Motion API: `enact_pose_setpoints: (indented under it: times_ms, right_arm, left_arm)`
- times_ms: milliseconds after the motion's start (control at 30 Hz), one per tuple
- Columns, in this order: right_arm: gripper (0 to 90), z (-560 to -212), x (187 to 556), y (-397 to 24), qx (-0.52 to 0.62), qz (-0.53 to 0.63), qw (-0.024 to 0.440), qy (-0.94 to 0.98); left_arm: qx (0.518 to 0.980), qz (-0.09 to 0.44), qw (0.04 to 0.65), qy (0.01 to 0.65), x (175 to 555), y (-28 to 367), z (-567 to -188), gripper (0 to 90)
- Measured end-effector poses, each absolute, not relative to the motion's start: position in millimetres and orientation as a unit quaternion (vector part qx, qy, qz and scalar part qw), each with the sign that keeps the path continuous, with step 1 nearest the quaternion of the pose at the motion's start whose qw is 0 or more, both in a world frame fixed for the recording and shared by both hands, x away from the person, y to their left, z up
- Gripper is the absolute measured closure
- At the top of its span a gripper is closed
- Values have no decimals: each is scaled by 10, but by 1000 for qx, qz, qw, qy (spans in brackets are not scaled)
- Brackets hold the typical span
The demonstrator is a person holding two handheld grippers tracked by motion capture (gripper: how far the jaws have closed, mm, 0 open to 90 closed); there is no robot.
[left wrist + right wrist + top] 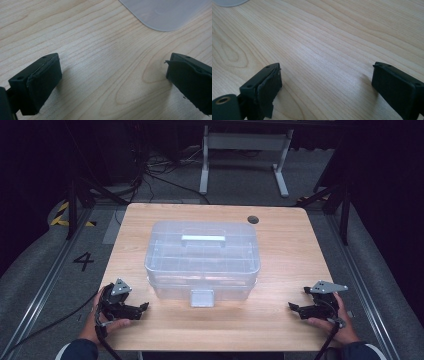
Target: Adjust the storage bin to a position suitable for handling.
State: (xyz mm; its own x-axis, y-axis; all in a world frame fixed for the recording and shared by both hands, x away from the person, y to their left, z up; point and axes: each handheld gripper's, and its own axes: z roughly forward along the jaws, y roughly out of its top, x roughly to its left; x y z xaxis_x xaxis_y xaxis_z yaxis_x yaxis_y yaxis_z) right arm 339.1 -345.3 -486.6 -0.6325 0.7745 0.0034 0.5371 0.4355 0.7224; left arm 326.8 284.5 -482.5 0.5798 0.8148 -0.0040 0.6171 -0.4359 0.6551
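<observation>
Jaws of both grippers stand wide with nothing between them. Left gripper [131,310] and right gripper [303,310] rest low at the desk [295,255] front corners. Between them, centred on the desk, sits the clear plastic box [202,257], lid closed.

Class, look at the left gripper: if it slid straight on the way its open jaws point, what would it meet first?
Probably the clear plastic box. The left gripper points across bare table toward the box's near corner, though it might just pass it.
</observation>
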Motion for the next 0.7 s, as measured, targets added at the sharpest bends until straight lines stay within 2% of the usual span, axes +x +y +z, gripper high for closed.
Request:
enact_pose_setpoints:
  times_ms: [700]
  right_arm:
    - [92,-4863,3414,-3435,398,354,166,830]
  left_arm:
    - [833,159,313,428,3261,2861,-4824,13]
